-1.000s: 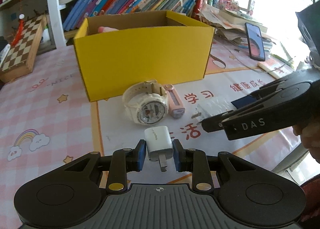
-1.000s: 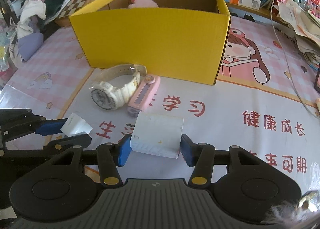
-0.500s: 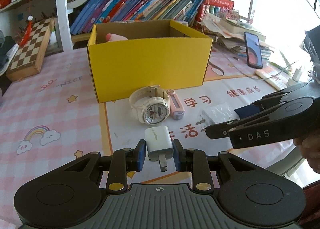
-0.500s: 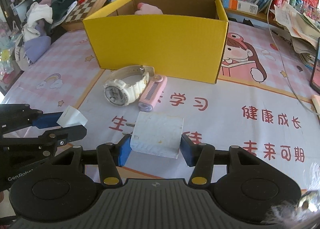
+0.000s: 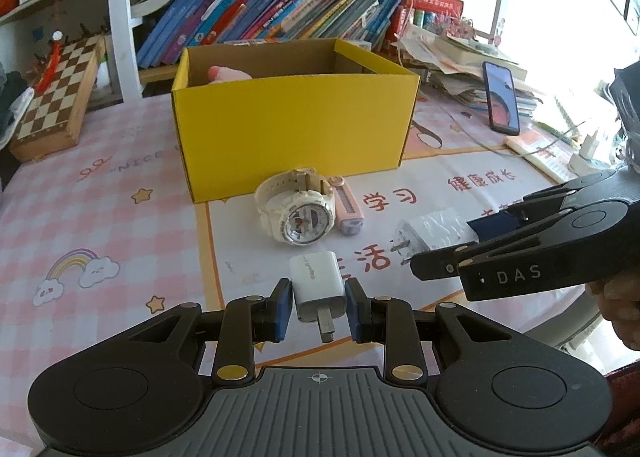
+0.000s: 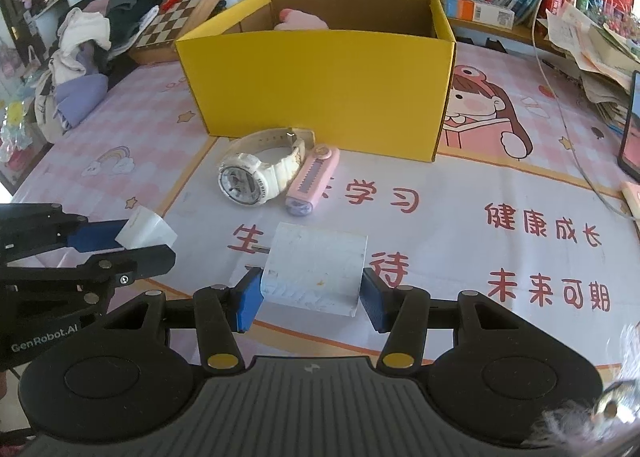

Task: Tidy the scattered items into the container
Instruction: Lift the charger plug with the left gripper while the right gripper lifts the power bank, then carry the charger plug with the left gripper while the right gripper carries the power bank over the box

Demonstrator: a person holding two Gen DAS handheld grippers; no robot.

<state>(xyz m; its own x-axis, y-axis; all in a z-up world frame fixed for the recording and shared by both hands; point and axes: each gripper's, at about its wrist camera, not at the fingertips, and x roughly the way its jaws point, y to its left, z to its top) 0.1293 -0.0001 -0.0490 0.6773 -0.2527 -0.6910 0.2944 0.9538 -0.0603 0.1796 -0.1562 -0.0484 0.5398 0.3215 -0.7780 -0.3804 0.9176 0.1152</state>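
Fingers of both grippers are clenched on chargers, each held clear of the tabletop. Ahead of both pairs stands the yellow box, open-topped, a pink item resting inside at its far left; the right wrist view shows more of that item than the left. Between box and fingers, the white watch lies on the patterned table cover, with the pink case touching its right side. Right gripper: blue pads grasp the large white charger by its sides; its prongs, half hidden in its own view, show plainly from the left wrist. Left gripper: pads pinch the small white charger, whose single visible prong points back toward the camera; the right wrist view shows only a corner of this charger.
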